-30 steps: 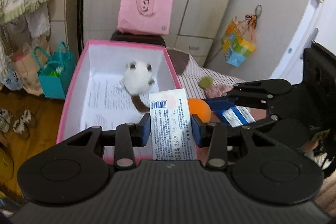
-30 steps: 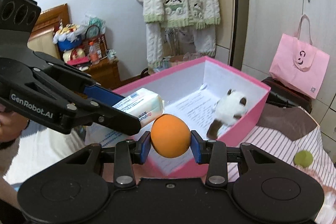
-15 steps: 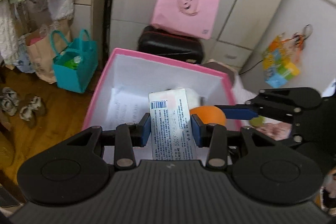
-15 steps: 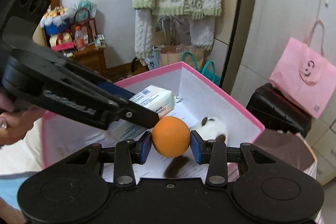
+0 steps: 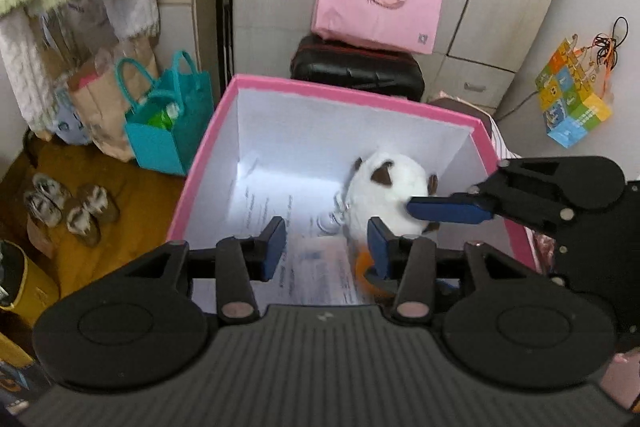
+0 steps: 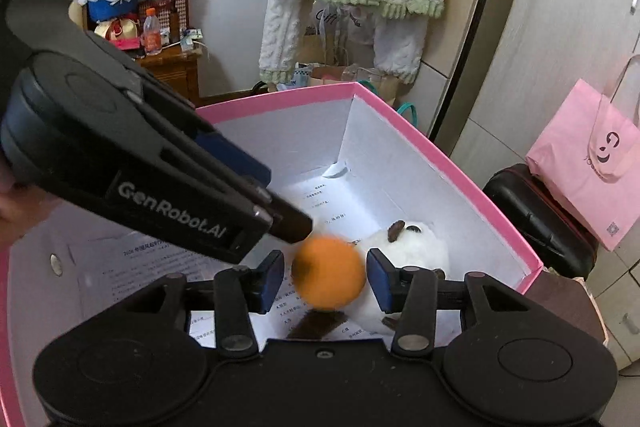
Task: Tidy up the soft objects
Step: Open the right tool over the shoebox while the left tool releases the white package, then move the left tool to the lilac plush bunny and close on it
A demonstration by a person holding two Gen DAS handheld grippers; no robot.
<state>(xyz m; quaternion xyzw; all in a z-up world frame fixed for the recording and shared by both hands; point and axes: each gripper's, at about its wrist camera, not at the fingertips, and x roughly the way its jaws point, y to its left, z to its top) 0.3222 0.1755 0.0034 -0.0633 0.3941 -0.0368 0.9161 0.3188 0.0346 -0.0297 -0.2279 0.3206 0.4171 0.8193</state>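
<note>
Orange ball point(image 6: 328, 275), blurred, beside white plush point(image 6: 404, 243).

pink box point(image 5: 404, 103) open on top, plush toy point(image 5: 390, 183) filling its right side, left floor bare

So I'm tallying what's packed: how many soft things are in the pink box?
3: a plush by the right wall, an orange ball blurred, dropping between the right gripper's open jaws, and a tissue pack under the left gripper. Others may be hidden.
</note>
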